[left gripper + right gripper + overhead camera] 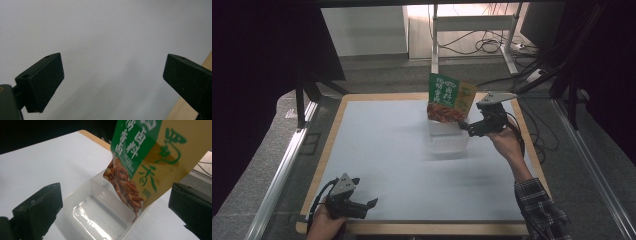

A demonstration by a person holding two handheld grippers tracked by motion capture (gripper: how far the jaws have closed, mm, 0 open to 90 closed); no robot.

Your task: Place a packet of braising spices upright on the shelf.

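A snack packet [446, 96], green and yellow with a picture of reddish-brown food, stands tilted with its lower end inside a clear plastic container [447, 138] at the back middle of the table. In the right gripper view the packet [140, 157] leans over the container [100, 212]. My right gripper [466, 128] sits just right of the packet, open, jaws wide apart with the packet's bottom corner beyond them [115, 192]. My left gripper [366, 192] rests near the front left edge, open over bare table [112, 67].
The white tabletop [387, 150] has a wooden rim [190, 107] close to the left gripper. Cables and a metal frame leg [434, 40] lie on the floor behind the table. A dark stand [302, 95] rises at the back left.
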